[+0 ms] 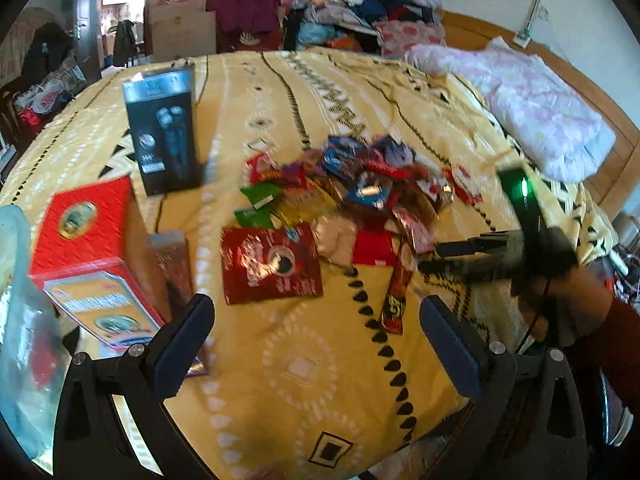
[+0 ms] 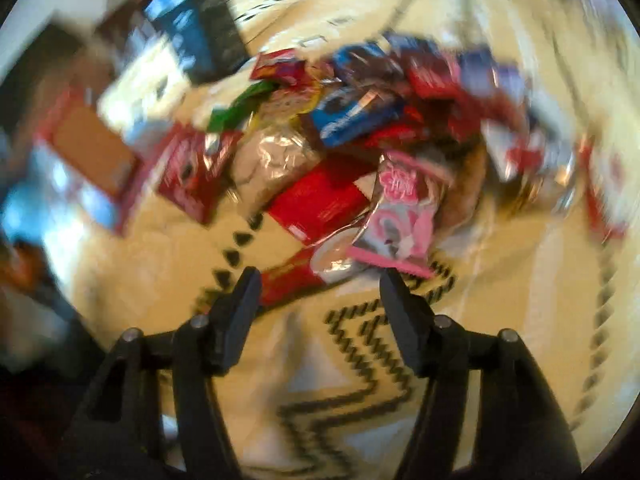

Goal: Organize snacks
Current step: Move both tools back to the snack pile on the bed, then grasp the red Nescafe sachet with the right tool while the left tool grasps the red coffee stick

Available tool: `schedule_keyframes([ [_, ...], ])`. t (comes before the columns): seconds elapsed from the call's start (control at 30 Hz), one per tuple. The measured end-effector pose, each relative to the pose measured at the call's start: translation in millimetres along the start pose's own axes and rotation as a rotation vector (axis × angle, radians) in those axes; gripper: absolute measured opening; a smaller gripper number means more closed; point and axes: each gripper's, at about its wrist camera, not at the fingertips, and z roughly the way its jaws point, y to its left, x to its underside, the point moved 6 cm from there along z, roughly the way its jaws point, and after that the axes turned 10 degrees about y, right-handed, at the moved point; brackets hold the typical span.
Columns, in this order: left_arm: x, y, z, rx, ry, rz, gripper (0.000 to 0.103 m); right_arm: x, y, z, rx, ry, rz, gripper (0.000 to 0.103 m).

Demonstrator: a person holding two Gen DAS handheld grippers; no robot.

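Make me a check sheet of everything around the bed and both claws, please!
Surface: yellow patterned bedspread, rumpled.
Job's things: snack pile mid-bed; big red packet and a red stick packet lie nearer.
Clutter: black box upright; red box; clear bag at left edge.
Claws: left claw open, empty; right claw open, nothing gripped, pointing at the pile.
Cables: thin black wire by the right hand.
Surroundings: folded pink quilt; heap of clothes; cardboard boxes.
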Motion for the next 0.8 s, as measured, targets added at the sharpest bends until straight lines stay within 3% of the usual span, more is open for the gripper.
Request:
schedule_keyframes([
  [0.07,5,-2,8,-0.01,0.011,0.006,0.103,6,-16,3,-0.185,0.024,0.211,0.063],
  [0.1,8,-2,13,-0.015,0.02,0.001,0.103,10,-16,9,-0.234,0.037,0.273,0.063],
  [0.23,11,-2,30,-0.03,0.029,-0.006,0.103,19,-4,45,-0.206,0.025,0.353,0.063],
  [0.37,18,-7,37,-0.01,0.037,-0.002,0.103,5,9,54,-0.007,-0.046,0.224,0.041],
  [0.4,18,-8,36,-0.006,0.031,0.002,0.103,4,11,51,0.005,-0.045,0.178,0.031],
  [0.43,19,-9,33,-0.002,0.022,0.006,0.103,4,17,47,-0.02,-0.039,0.137,0.028],
  [0.5,22,-10,27,0.017,0.003,0.009,0.103,8,39,44,-0.085,0.001,-0.009,0.027],
  [0.53,23,-10,25,0.023,-0.003,0.012,0.103,11,50,47,-0.061,0.051,-0.096,0.027],
  [0.57,24,-11,22,0.028,-0.012,0.017,0.103,15,55,49,0.018,0.086,-0.168,0.033],
  [0.6,27,-11,17,0.036,-0.025,0.021,0.103,17,57,44,0.107,0.087,-0.229,0.049],
  [0.63,28,-10,13,0.041,-0.032,0.019,0.103,16,57,38,0.153,0.079,-0.264,0.058],
  [0.7,31,-7,5,0.051,-0.048,0.01,0.103,8,55,15,0.191,0.02,-0.301,0.081],
  [0.8,34,-1,-4,0.082,-0.064,-0.003,0.103,-12,77,-3,0.188,-0.047,-0.408,0.098],
])
